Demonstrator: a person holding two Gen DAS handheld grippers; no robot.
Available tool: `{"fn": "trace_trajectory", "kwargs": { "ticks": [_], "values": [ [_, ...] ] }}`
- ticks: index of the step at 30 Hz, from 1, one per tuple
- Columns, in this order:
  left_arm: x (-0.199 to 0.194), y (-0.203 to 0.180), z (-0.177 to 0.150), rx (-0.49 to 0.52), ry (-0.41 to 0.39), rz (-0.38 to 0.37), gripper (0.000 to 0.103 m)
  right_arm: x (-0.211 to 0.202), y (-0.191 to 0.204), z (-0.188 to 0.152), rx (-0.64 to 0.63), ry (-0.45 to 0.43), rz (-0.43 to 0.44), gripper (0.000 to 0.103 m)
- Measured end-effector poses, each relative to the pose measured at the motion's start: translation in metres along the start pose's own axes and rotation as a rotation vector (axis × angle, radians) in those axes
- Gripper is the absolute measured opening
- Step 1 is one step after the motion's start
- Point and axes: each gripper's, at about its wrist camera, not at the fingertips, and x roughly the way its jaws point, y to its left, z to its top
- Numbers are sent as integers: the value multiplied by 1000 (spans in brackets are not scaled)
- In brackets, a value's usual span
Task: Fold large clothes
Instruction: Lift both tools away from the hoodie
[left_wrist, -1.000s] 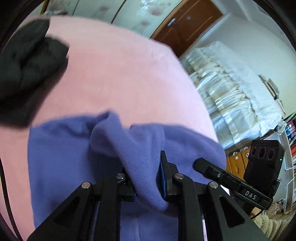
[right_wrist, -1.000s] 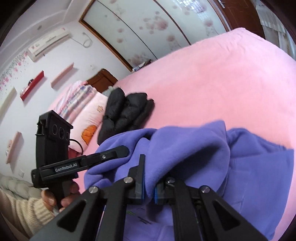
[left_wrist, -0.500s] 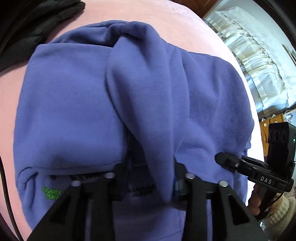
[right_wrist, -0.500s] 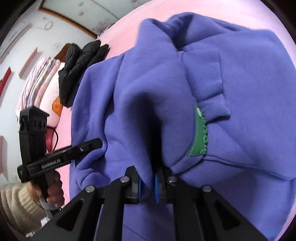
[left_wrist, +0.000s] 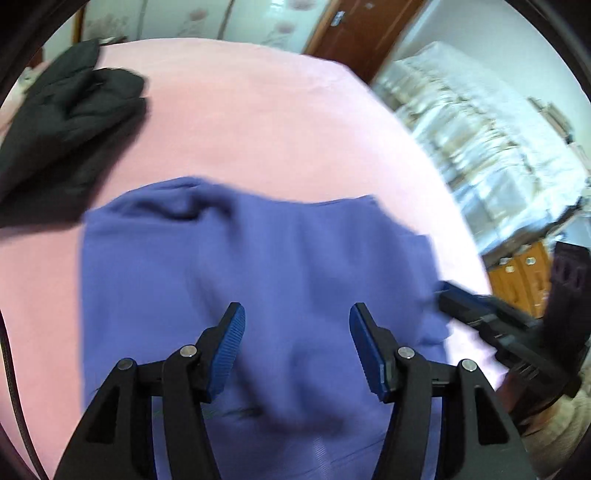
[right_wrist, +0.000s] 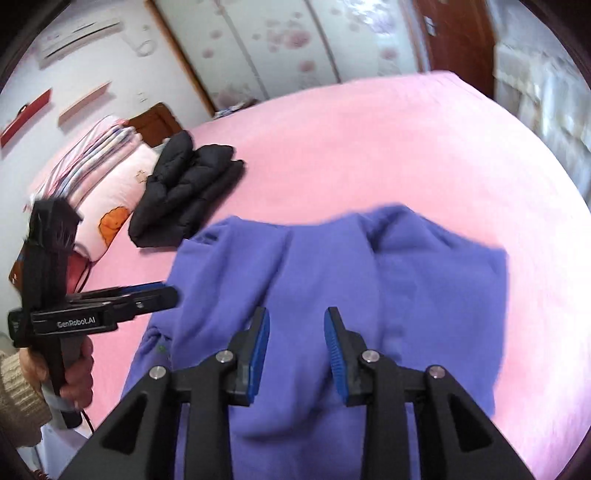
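A purple sweatshirt (left_wrist: 258, 266) lies folded over on the pink bed (left_wrist: 258, 122), with soft ridges across its top. It also shows in the right wrist view (right_wrist: 332, 266). My left gripper (left_wrist: 295, 314) is open and empty just above the near part of the sweatshirt. My right gripper (right_wrist: 297, 317) is open and empty above the near part too. Each gripper shows in the other's view, the right gripper (left_wrist: 480, 310) at the sweatshirt's right edge and the left gripper (right_wrist: 147, 295) at its left edge.
A folded black puffer jacket (right_wrist: 184, 188) lies on the pink bed (right_wrist: 406, 147) beyond the sweatshirt, to the left; it also shows in the left wrist view (left_wrist: 62, 122). Stacked quilts and a pillow (right_wrist: 103, 173) sit at the far left. A covered cabinet (left_wrist: 480, 147) stands past the bed's right edge.
Both grippers carried a fold of the sweatshirt over, let go of it and opened. They have lifted back, and the sweatshirt now lies on the bed.
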Motion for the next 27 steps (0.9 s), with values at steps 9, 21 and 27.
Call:
{"fn": "trace_trajectory", "kwargs": {
  "ticks": [9, 21, 27],
  "values": [
    [78, 0, -42, 67, 157, 86, 49, 66, -44, -34, 48, 113, -166, 19],
    [56, -20, -42, 66, 122, 159, 49, 29, -33, -22, 43, 129, -120, 21],
    [-11, -50, -34, 16, 40, 194, 74, -35, -11, -12, -12, 89, -102, 21]
  ]
}}
